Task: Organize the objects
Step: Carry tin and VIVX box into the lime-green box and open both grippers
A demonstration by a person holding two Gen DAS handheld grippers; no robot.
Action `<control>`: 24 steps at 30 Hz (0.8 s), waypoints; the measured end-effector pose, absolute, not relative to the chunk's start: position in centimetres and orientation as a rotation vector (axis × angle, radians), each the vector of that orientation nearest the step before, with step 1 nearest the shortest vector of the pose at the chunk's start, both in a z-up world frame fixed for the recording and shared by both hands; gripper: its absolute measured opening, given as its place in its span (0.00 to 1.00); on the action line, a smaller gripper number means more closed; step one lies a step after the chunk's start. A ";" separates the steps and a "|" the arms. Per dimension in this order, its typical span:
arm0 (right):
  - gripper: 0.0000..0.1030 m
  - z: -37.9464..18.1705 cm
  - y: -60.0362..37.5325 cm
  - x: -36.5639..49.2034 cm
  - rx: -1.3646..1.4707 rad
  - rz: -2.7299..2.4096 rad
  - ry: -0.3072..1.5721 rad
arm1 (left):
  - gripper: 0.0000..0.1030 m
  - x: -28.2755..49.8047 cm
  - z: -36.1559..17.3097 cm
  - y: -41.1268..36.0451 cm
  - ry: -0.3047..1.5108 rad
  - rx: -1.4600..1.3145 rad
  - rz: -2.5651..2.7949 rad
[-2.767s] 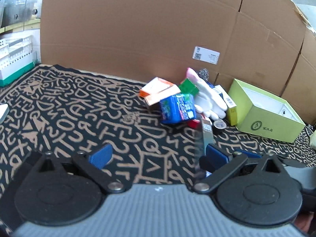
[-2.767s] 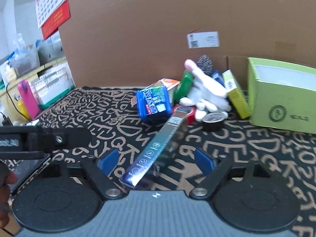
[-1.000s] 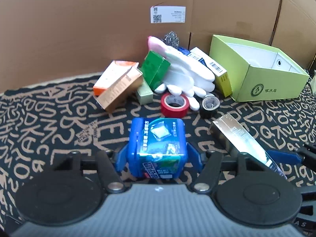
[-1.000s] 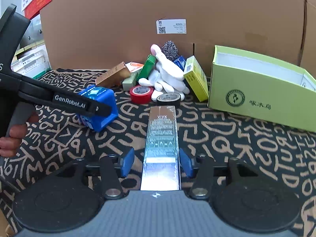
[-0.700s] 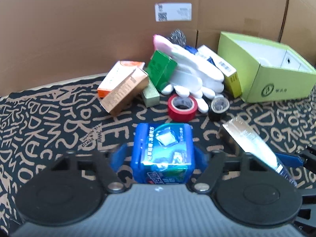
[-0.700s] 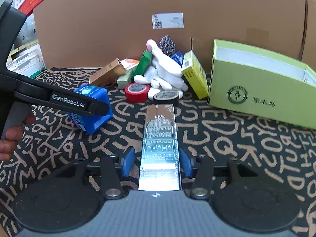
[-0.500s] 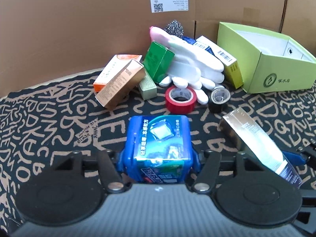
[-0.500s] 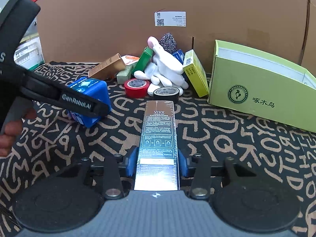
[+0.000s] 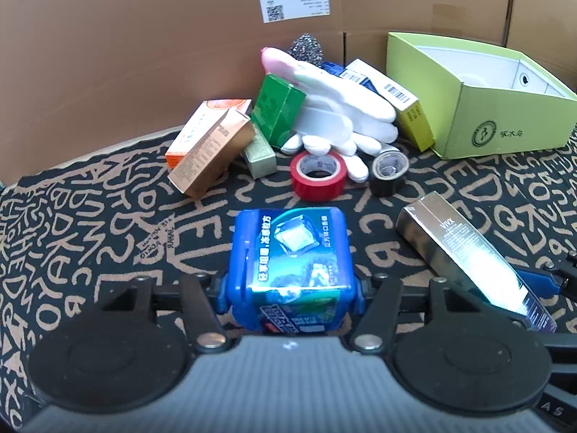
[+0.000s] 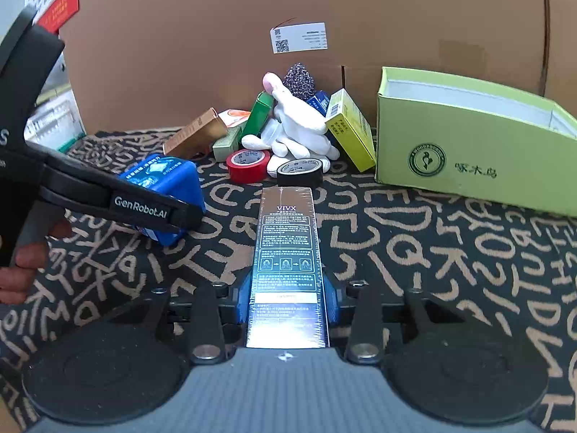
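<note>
Left gripper (image 9: 290, 285) jaws just closing, pinching blue box (image 9: 290, 263) on lettered mat (image 9: 108, 223), right gripper (image 10: 286, 303) jaws just closing, clamping silver carton (image 10: 286, 252), green box (image 10: 468, 144) nearby

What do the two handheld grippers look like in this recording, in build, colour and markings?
Both match: the left gripper and the right gripper each have a grey body, two round black discs, black link arms with silver pivot pins, and blue fingers. Seen from the right wrist, the left one's black side arm reads "GenRobot.AI" in white. No cables or sleeves show.
</note>
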State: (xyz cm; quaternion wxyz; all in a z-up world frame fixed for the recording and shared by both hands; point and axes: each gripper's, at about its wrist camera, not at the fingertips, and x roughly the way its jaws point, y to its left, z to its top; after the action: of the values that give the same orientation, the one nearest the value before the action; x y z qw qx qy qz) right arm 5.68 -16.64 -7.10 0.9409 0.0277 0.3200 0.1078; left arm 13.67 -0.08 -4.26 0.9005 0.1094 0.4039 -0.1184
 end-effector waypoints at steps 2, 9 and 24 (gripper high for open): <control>0.42 -6.8 -17.2 5.2 0.074 0.237 0.652 | 0.56 13.3 -3.8 -0.5 0.826 0.234 -0.253; 0.42 -4.3 -20.3 3.6 0.142 0.265 0.587 | 0.56 12.0 0.5 -2.6 0.733 0.213 -0.364; 0.42 3.9 -31.4 8.2 0.052 -0.024 0.370 | 0.56 17.7 7.8 -15.1 0.621 0.118 -0.608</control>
State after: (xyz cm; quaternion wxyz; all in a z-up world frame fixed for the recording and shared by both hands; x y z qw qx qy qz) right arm 8.21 -31.38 3.88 0.9825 0.0258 0.1839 -0.0122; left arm 17.65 -15.07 7.76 0.9054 0.0572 0.3008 -0.2942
